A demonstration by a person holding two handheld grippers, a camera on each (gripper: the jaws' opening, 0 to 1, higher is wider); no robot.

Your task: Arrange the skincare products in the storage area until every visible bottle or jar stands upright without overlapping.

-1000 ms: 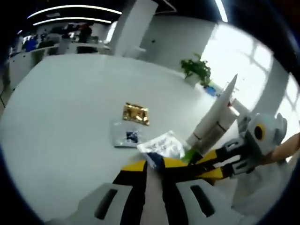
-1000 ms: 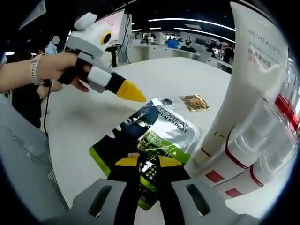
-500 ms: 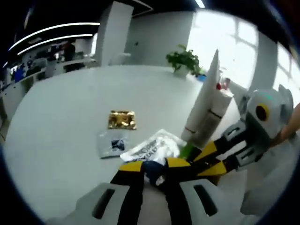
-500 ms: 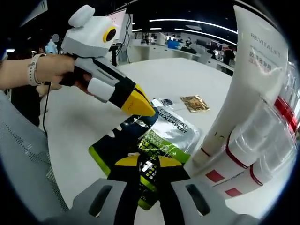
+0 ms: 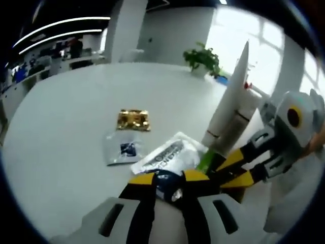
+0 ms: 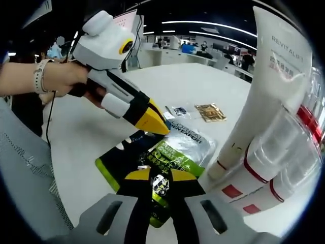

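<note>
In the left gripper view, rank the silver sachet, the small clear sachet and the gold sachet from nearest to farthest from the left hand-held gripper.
1. Silver sachet, just ahead of the left hand-held gripper, at its tips.
2. Small clear sachet, farther out, to the left.
3. Gold sachet, beyond the clear one.

Daylight from the windows blows out the upper right of the left gripper view, which is soft and slightly blurred throughout. The right gripper view is sharper, lit by ceiling strip lights. Fisheye bending warps both views' edges.
</note>
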